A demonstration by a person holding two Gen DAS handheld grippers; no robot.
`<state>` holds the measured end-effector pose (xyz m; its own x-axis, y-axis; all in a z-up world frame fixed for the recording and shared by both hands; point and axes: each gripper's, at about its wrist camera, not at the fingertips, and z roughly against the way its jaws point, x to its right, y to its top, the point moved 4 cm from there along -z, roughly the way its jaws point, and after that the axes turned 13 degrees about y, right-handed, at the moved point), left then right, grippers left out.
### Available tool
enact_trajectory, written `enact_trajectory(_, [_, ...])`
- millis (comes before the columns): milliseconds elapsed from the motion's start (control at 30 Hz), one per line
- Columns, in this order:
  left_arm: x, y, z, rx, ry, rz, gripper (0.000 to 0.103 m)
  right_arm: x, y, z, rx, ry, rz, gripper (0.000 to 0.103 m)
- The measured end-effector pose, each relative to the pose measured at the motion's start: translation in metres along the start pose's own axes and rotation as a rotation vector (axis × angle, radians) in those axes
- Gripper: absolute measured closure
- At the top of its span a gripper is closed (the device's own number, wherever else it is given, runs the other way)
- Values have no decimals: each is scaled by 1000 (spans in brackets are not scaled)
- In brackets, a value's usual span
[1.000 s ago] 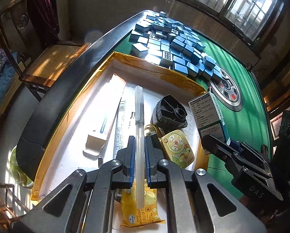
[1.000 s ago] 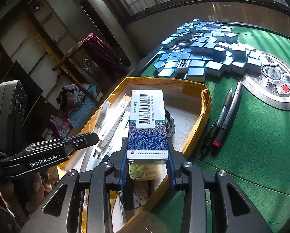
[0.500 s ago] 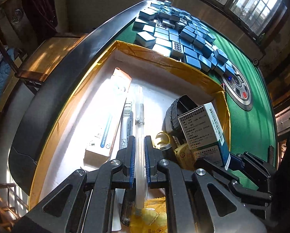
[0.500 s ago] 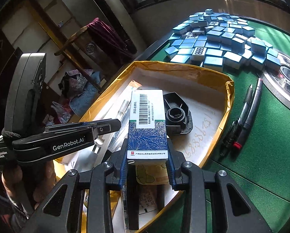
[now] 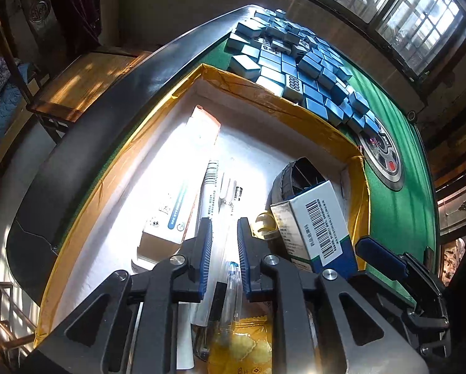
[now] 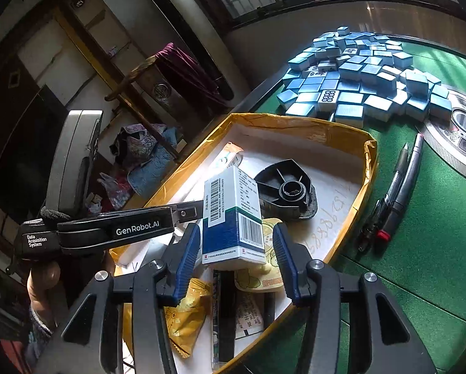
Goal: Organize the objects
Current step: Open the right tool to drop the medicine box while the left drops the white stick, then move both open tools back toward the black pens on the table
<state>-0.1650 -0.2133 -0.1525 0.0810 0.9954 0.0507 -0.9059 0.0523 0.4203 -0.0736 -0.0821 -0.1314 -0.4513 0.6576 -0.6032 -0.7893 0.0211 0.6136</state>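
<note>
Window sunlight glares off the box floor (image 5: 158, 168); fisheye edges darken.

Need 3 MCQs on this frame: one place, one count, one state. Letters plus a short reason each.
1. Where do the dark pens lie?
A. inside the yellow-rimmed box
B. on the green felt beside the box
C. on top of the mahjong tiles

2. How many dark pens lie there?
A. one
B. two
C. four

3. How does the medicine box stand to the right gripper?
A. between opening jaws, pads clear of it
C. lying outside the jaws on the felt
B. clamped tight by both pads

Key: 1 B, they rest on felt right of the yellow-rimmed box. 2 B, two barrels lie side by side. 3 A, gaps show on both sides of the box.
</note>
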Motion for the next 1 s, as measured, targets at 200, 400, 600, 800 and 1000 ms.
enact_trajectory(200, [12,-2,38,133,-23,9,51,46,17,51,100,-217,-64,40])
enact_trajectory(400, [43,-14,59,172,-118,-24,51,120,22,47,79,-226,-314,40])
enact_trajectory(600, [61,-21,61,165,-128,-75,51,146,31,34,46,-341,-309,40])
enact_trajectory(800, [69,-22,61,161,-132,-94,51,155,41,16,-18,-444,-293,40])
enact_trajectory(1000, [74,-25,60,156,-134,-107,51,151,42,6,-72,-554,-202,64])
